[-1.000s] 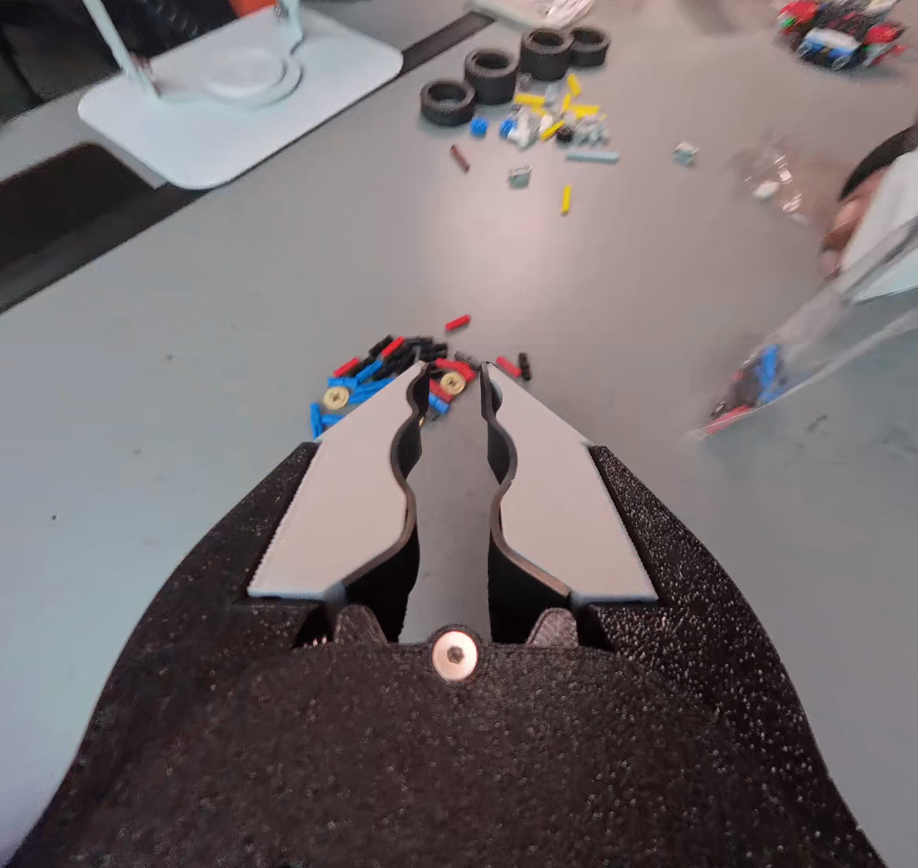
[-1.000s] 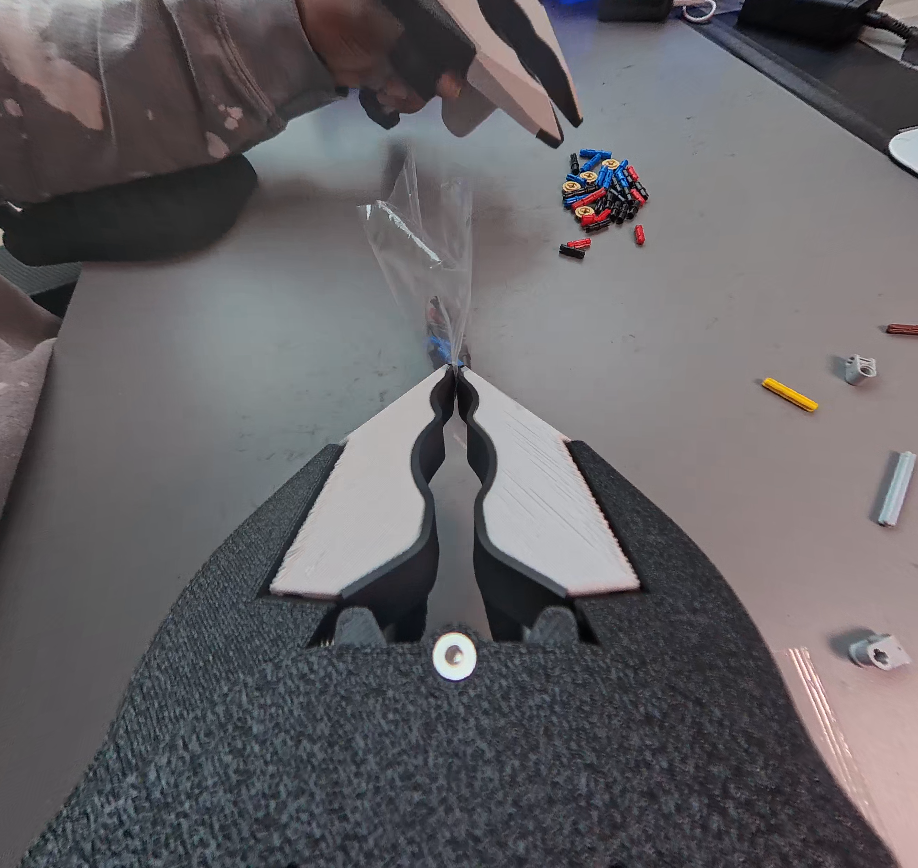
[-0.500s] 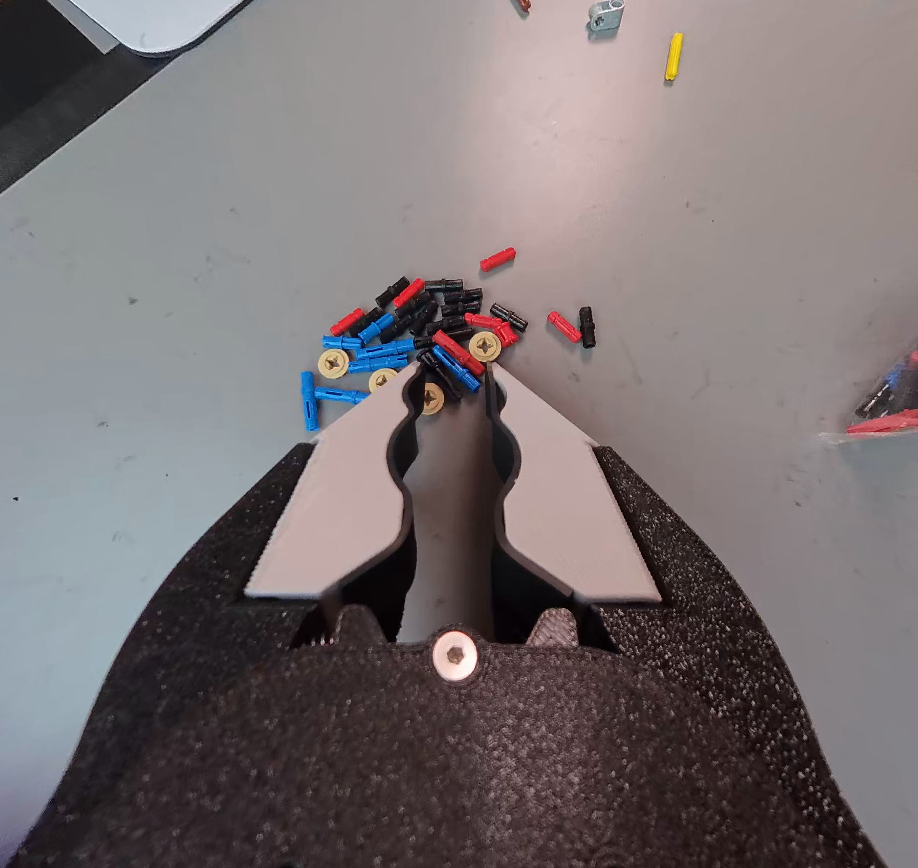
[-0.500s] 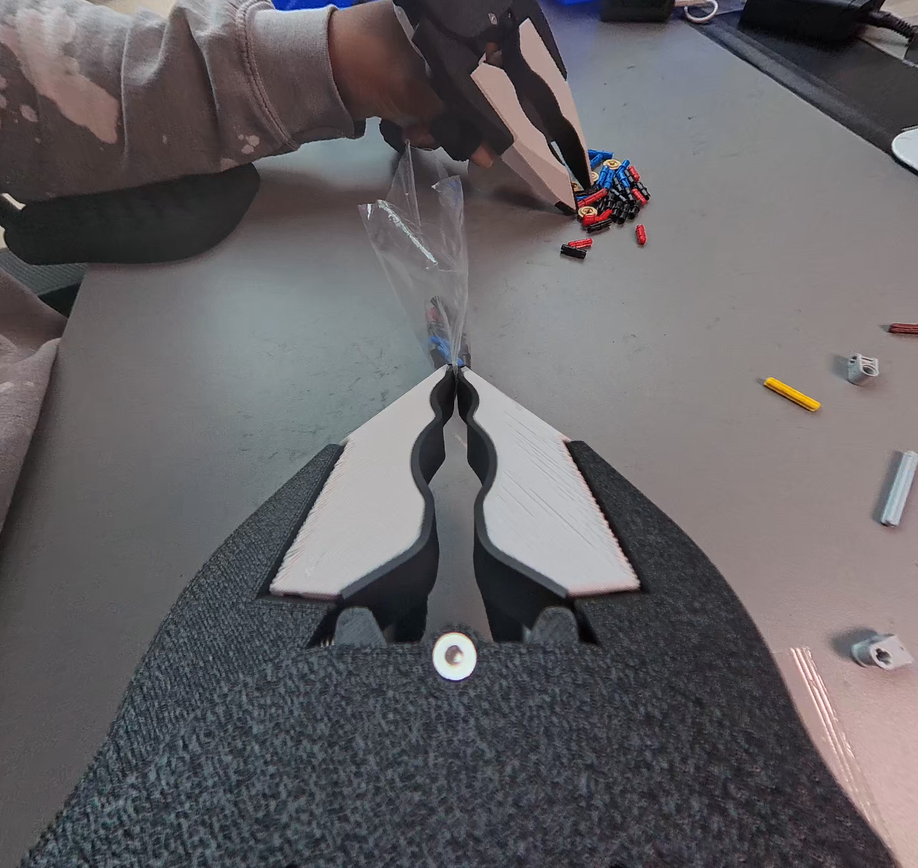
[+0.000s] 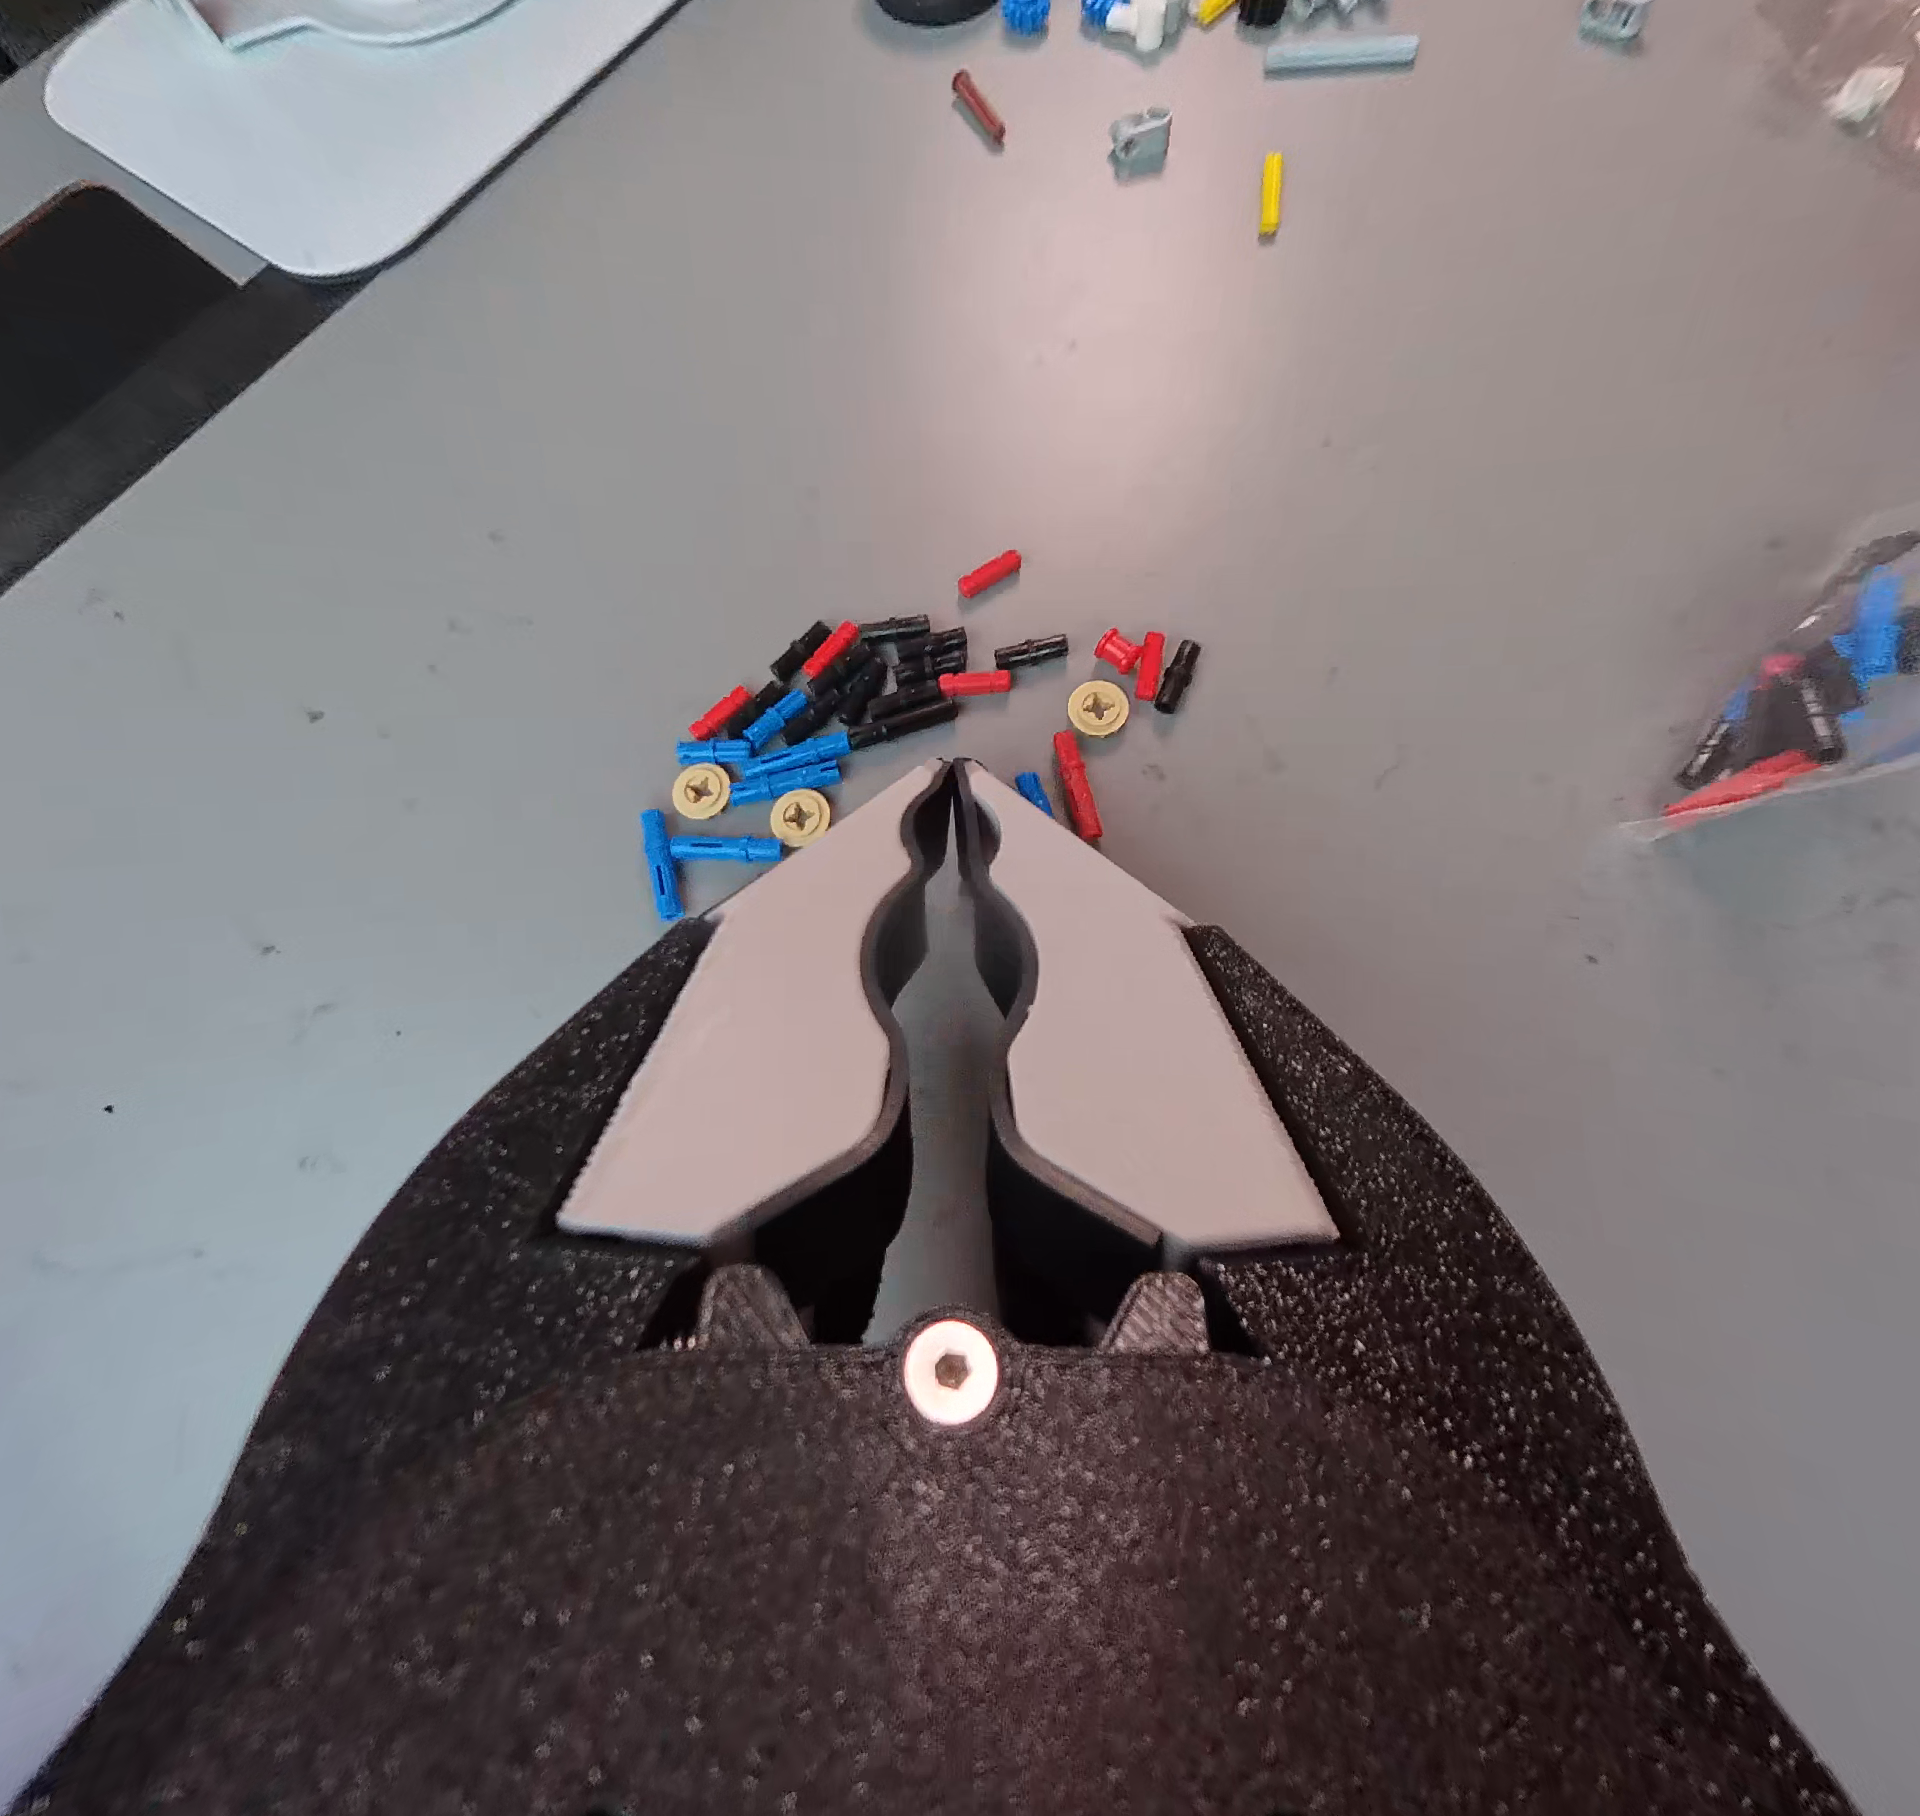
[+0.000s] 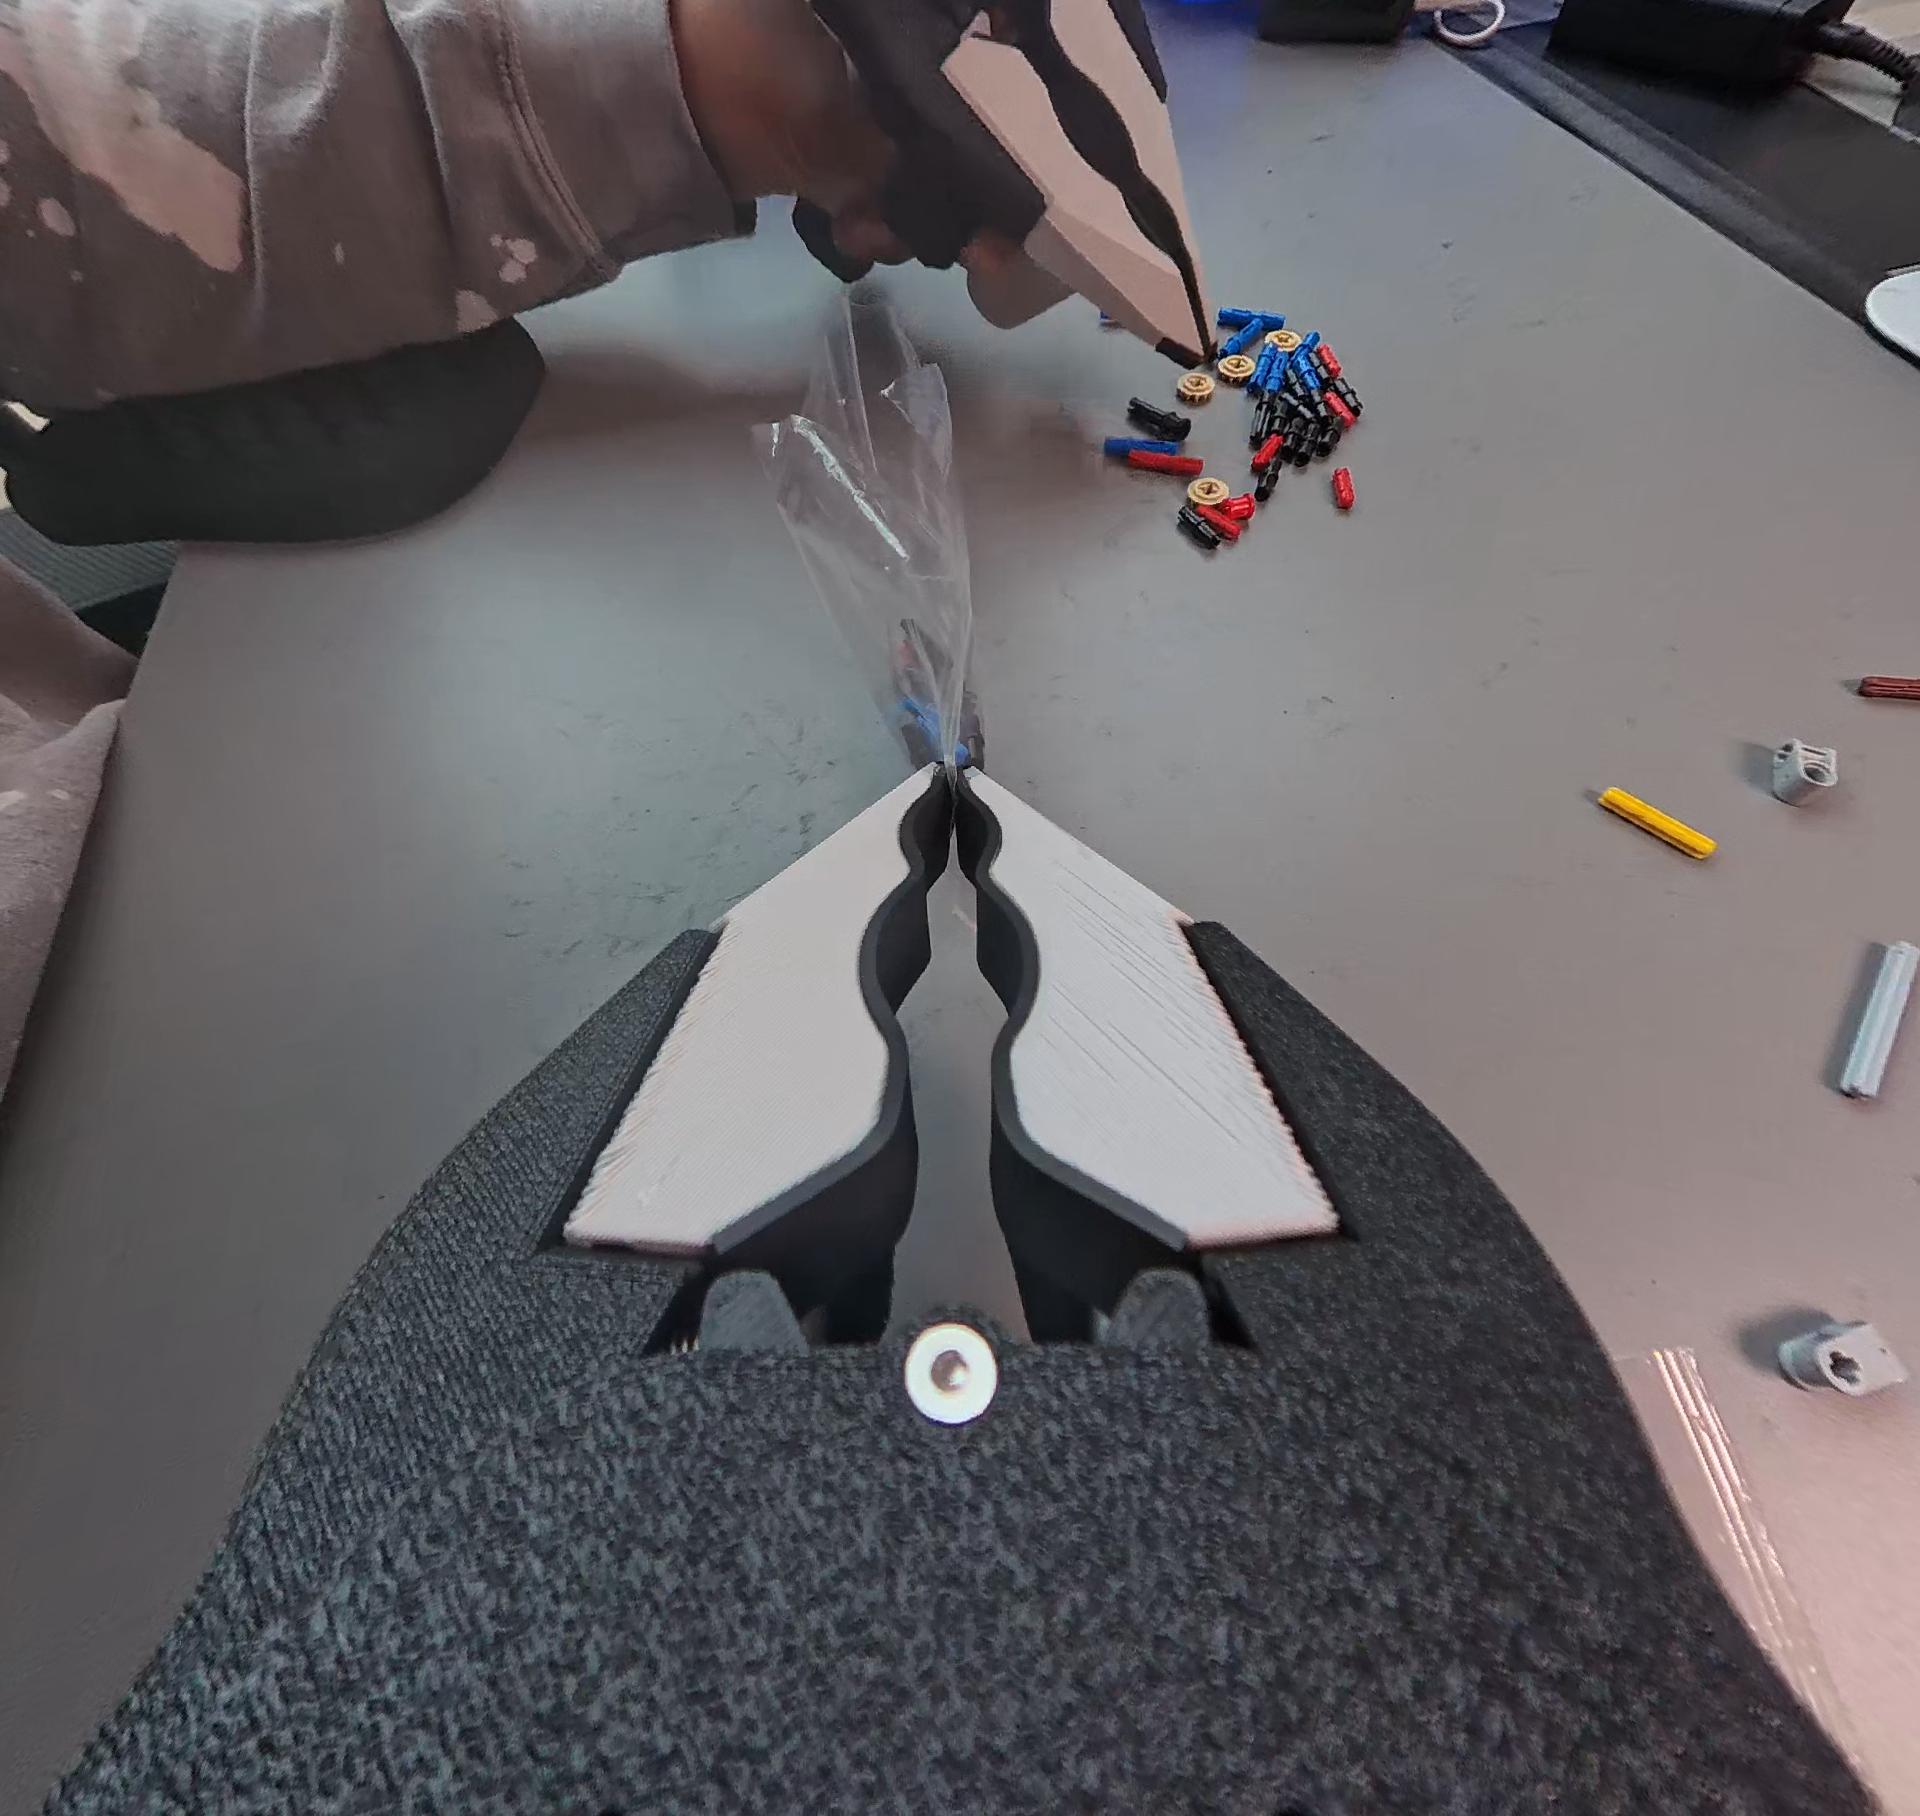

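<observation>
Since the earlier frame, left gripper (image 5: 952, 767) has closed tip to tip at the near edge of the pin pile (image 5: 883, 696) — any catch is hidden. Right gripper (image 6: 952, 774) stays clamped on the clear bag (image 6: 883, 509) above the grey table (image 6: 520, 727).

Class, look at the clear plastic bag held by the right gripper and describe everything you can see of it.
The plastic bag is thin, clear and crinkled, with glossy creases. The right gripper is shut on one end of it. A few small blue, red and black pieces sit inside, close to the gripper's tips. The rest of the bag stretches away over the grey table, toward the person's sleeve.
</observation>
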`<action>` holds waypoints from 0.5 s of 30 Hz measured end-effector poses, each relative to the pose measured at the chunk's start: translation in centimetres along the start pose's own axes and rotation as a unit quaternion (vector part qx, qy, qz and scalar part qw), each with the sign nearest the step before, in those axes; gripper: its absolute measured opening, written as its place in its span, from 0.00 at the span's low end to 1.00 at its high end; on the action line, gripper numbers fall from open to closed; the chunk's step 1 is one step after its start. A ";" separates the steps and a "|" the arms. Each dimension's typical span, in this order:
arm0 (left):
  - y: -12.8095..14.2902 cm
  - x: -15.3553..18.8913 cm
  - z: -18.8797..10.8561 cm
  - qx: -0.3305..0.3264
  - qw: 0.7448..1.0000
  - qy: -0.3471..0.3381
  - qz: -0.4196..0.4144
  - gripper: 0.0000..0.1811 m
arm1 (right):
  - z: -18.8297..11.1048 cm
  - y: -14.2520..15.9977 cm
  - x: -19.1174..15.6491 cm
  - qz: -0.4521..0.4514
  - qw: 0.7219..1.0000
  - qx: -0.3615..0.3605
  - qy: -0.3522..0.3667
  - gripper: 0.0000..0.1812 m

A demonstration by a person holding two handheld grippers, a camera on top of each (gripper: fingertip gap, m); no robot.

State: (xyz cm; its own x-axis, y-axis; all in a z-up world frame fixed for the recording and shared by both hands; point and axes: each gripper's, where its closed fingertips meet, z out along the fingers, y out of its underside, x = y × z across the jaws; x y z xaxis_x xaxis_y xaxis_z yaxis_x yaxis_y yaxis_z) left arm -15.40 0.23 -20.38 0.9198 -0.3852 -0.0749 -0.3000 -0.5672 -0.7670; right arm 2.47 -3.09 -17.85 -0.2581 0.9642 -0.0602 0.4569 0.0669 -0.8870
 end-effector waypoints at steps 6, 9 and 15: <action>-1.2 1.0 -1.2 -0.009 0.999 -0.002 0.047 0.06 | 0.1 0.0 0.0 -0.001 1.000 -0.002 0.001 0.00; 0.6 1.9 -0.9 -0.048 0.997 0.039 0.039 0.10 | 0.1 0.0 0.0 -0.002 1.000 -0.002 0.001 0.00; 2.6 2.3 -0.1 -0.081 0.994 0.053 0.043 0.07 | 0.1 0.1 -0.1 -0.002 1.000 -0.003 0.000 0.00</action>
State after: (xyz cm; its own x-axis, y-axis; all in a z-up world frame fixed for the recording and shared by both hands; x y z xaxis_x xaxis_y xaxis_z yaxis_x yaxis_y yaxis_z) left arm -14.10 -2.25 -22.50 0.8601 -0.5065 -0.0614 -0.4203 -0.6351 -0.6481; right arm 2.47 -3.17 -17.92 -0.2604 0.9638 -0.0564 0.4600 0.0725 -0.8850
